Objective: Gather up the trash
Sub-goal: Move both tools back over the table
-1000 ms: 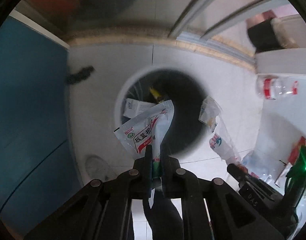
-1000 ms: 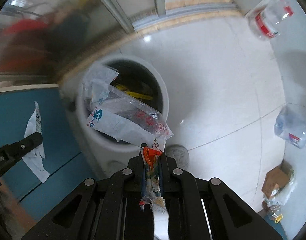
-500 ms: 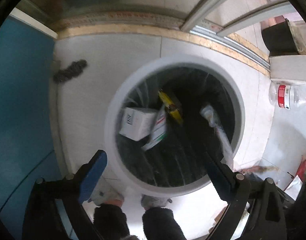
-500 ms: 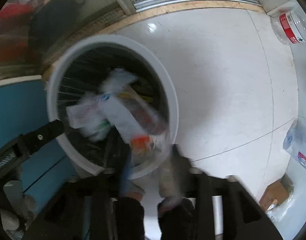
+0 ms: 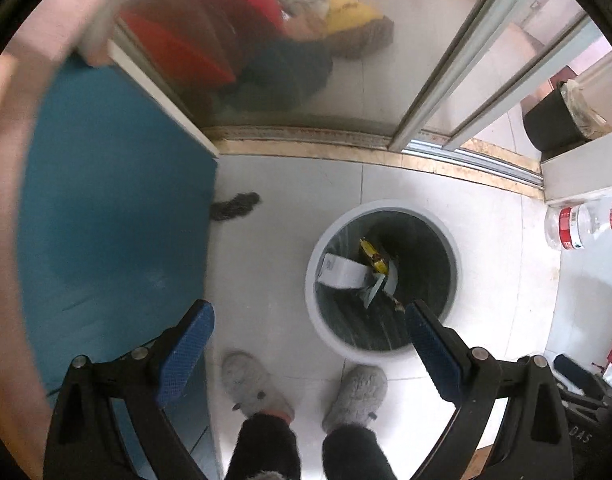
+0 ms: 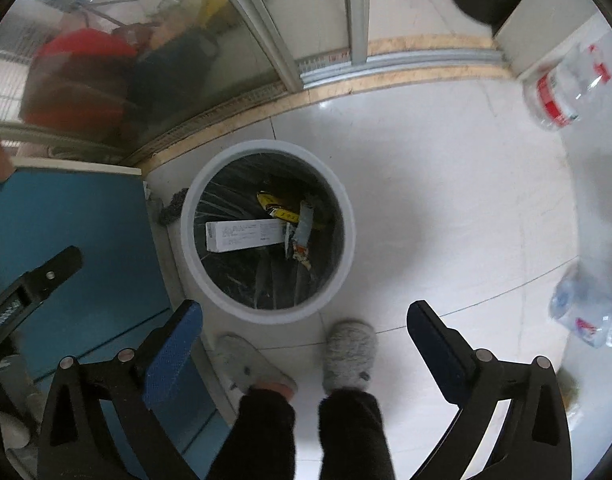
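Note:
A round white trash bin (image 5: pixel 313 256) (image 6: pixel 348 224) with a dark liner stands on the tiled floor. Inside lie a white box (image 5: pixel 340 270) (image 6: pixel 245 235), a yellow wrapper (image 5: pixel 372 254) (image 6: pixel 275 206) and crumpled packets (image 6: pixel 301 236). My left gripper (image 5: pixel 308 322) is open and empty, held high above the floor just in front of the bin. My right gripper (image 6: pixel 303 322) is open and empty, above the bin's near rim. The left gripper's finger (image 6: pixel 45 276) shows at the left of the right wrist view.
A blue cabinet (image 5: pixel 113 216) (image 6: pixel 65 236) stands left of the bin. Clear plastic bottles (image 5: pixel 578 224) (image 6: pixel 562 88) (image 6: pixel 586 308) lie at the right. A sliding glass door (image 5: pixel 289 60) is behind. The person's grey slippers (image 5: pixel 358 388) (image 6: pixel 348 352) are below. A dark rag (image 5: pixel 235 205) lies on the floor.
Both grippers opened and dropped their plastic packets into the bin, then rose up and away from it; the bin now looks smaller.

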Tool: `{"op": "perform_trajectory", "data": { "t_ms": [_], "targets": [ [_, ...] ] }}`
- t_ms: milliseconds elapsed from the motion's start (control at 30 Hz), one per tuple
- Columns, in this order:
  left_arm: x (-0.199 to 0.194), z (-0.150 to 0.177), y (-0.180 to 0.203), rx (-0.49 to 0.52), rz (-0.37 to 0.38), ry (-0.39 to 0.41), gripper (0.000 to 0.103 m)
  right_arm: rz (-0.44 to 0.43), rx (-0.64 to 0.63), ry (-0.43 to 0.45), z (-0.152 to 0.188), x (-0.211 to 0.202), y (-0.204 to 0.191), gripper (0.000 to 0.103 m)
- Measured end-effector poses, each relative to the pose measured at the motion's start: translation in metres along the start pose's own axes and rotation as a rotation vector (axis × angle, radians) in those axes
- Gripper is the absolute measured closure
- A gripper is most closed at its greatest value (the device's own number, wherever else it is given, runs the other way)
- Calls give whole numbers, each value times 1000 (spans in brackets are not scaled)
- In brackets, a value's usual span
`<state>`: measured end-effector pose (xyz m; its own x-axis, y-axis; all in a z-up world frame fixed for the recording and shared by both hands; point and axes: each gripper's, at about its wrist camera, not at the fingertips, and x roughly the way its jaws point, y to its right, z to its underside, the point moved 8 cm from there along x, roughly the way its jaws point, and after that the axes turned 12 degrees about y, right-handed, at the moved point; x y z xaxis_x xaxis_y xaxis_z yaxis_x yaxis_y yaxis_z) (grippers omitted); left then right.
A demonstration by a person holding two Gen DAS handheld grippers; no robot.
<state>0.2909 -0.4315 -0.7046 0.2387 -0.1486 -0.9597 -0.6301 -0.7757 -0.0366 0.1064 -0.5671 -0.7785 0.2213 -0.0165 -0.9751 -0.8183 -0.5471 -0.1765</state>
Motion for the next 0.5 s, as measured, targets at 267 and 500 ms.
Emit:
{"op": "perform_trajectory", "data": {
  "t_ms": [267,500],
  "targets": [
    [-133,6,-2,9,-9,52,6,33,-106,119,3,-141,-14,0],
    [-235,18,2,-1,31,70,6,11,-137,213,11,-273,-21,0]
  ]
}}
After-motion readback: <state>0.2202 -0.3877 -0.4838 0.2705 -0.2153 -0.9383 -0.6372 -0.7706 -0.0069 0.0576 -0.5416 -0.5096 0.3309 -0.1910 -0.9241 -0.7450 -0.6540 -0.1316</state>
